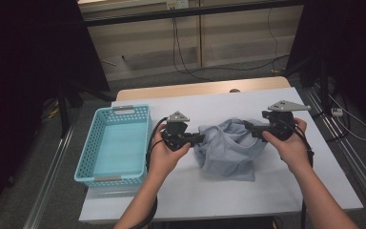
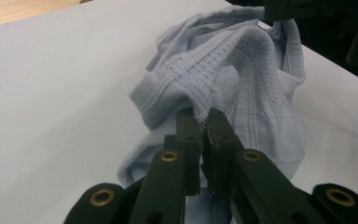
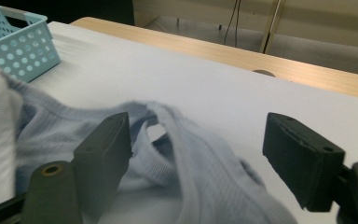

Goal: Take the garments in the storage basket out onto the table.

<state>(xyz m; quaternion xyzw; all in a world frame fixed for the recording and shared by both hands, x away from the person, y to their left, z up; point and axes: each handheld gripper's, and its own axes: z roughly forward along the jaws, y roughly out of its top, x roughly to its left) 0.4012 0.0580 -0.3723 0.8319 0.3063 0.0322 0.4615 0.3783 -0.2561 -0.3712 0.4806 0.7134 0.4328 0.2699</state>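
Note:
A crumpled light-blue knitted garment (image 1: 226,149) lies heaped on the white table top (image 1: 267,191), right of the middle. My left gripper (image 1: 201,138) reaches it from the left and is shut on a ribbed edge of the garment (image 2: 223,70), the cloth pinched between its jaws (image 2: 204,116). My right gripper (image 1: 248,127) hovers at the heap's upper right side with its jaws wide apart (image 3: 198,128). A strap of the garment (image 3: 186,154) runs between those jaws, and the pads do not press on it.
A light-blue perforated plastic basket (image 1: 93,143) stands at the left side of the table, its corner (image 3: 18,51) also in the right gripper view. The wooden table edge (image 1: 205,88) runs along the far side. Cables lie on the floor beyond.

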